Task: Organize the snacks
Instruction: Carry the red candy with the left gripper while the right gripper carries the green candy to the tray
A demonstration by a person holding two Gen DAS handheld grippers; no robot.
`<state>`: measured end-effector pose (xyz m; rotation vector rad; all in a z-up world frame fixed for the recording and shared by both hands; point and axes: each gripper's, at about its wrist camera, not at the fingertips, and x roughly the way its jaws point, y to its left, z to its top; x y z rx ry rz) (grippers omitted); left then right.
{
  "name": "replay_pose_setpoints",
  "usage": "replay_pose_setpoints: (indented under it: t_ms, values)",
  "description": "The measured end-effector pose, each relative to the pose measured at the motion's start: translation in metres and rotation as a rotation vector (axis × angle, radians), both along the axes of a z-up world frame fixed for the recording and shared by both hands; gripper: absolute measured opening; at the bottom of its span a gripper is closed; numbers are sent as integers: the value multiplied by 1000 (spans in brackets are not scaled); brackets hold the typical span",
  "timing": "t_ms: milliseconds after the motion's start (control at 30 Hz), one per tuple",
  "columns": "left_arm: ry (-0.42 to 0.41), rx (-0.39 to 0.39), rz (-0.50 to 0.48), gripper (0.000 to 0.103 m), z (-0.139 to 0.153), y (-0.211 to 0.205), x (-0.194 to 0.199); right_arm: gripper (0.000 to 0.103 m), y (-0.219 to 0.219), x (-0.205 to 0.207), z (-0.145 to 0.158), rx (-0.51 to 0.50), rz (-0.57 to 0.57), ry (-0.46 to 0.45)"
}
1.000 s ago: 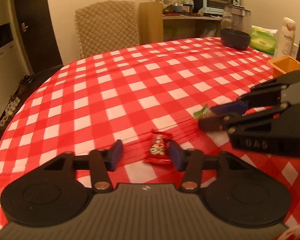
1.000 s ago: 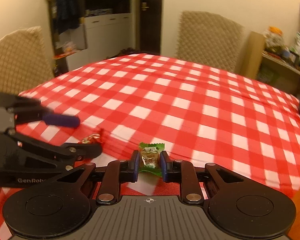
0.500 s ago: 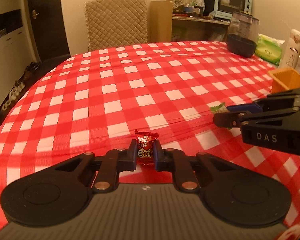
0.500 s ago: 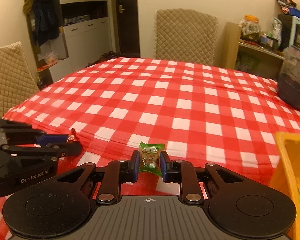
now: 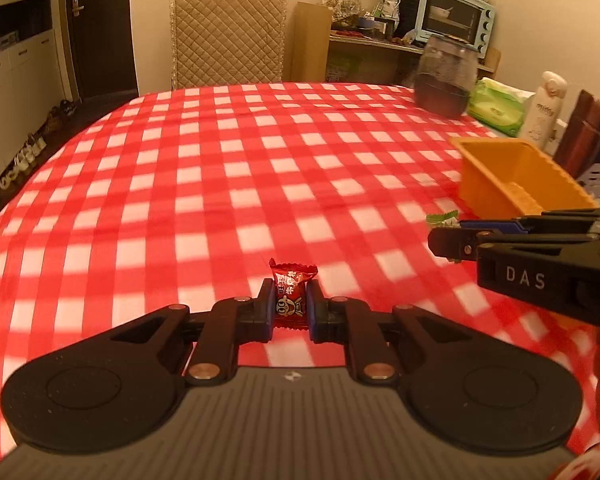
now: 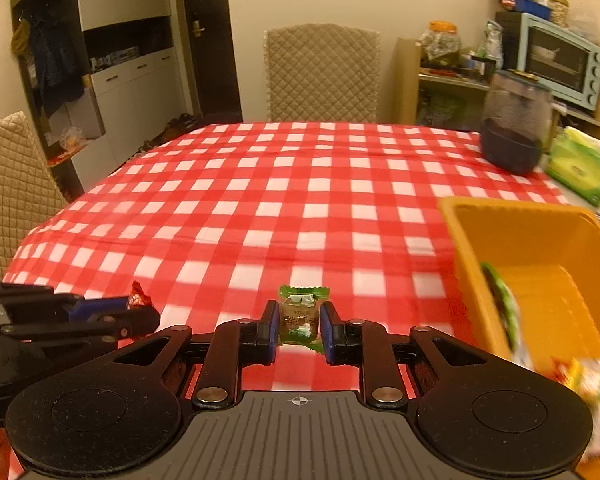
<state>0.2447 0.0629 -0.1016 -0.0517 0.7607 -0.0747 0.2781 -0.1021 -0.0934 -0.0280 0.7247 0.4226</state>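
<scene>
**Both jaws closed on candies, heading for the bin**

Jaws of the left gripper [image 5: 289, 307], standing apart a second ago, are now pinching the red candy [image 5: 291, 293] clear of the checked tablecloth [image 5: 228, 184]. Pinched shut too, the right gripper [image 6: 299, 325] is carrying its green candy [image 6: 300, 317] as before. Both are nearing the orange bin [image 6: 468, 264] (snacks already inside), so dropping them in looks next.
</scene>
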Motion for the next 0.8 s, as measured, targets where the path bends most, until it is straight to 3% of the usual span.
replay_pose_setpoints:
  t_ms: [500, 800]
  values:
    - [-16, -28, 28, 14, 55, -42, -92, 22, -41, -109, 49, 43, -50, 6]
    - [-33, -29, 30, 14, 74, -60, -122, 22, -61, -142, 68, 42, -61, -25]
